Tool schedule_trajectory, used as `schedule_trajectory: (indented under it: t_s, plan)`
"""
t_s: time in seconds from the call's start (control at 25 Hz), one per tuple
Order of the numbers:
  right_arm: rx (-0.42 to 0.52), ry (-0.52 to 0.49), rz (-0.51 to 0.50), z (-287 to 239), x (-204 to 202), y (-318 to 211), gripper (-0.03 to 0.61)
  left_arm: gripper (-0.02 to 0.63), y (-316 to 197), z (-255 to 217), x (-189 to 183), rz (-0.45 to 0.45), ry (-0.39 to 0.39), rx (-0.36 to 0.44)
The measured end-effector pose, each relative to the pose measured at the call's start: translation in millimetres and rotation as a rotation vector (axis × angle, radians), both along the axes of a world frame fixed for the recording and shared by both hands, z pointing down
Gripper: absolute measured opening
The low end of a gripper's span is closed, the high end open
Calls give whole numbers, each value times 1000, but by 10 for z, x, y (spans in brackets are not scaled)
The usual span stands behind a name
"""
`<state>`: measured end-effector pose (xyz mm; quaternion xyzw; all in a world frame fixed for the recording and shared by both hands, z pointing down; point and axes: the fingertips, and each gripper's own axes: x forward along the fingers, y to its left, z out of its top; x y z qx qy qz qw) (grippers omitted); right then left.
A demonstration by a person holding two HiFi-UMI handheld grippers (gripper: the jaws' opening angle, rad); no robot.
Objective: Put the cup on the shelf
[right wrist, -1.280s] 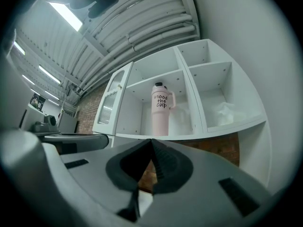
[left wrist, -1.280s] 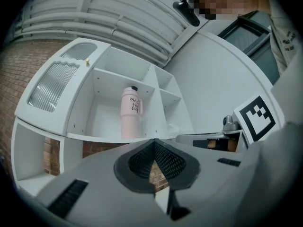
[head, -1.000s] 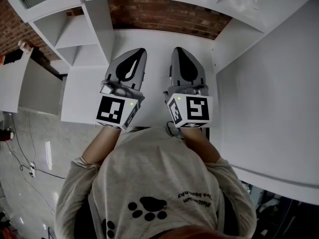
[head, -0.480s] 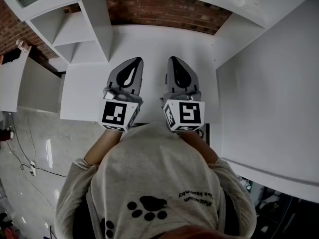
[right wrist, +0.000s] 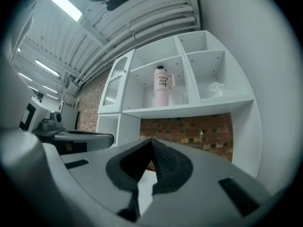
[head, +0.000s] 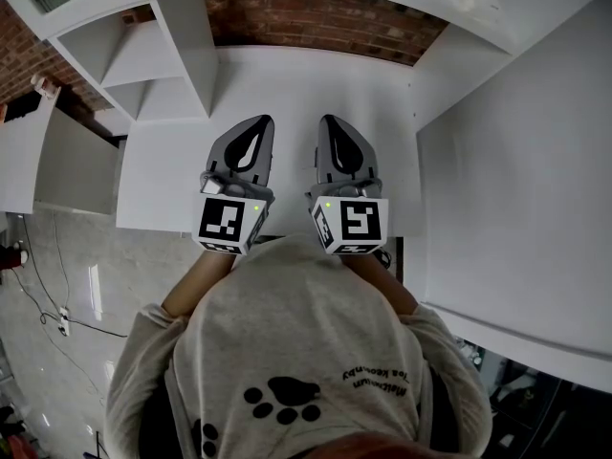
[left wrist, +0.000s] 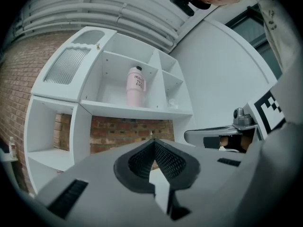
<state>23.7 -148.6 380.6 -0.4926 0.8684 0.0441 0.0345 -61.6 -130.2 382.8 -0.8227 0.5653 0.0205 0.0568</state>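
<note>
Left hand-held gripper (head: 258, 122), right hand-held gripper (head: 331, 122): jaws together, empty, side by side over white table (head: 287, 89). Pink cup (right wrist: 162, 86): upright in middle shelf (right wrist: 189, 110) compartment.

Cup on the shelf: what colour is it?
The cup is pale pink with dark lettering, clearest in the right gripper view.

A: What moved?
B: The left tool (head: 259, 120) and the right tool (head: 331, 120) both sank toward the counter (head: 287, 89) and drew back nearer the person (head: 287, 338).
</note>
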Motion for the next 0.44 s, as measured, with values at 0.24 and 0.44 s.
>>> schedule_trajectory:
  t_s: [0.24,0.44]
  plan:
    - [2,-5,2,8,28,-29,9,8,-28,-21,1,-3,-7,2]
    - [-2,-6,0,22,41,-33,9,8,-36,-44,19,0,-10,10]
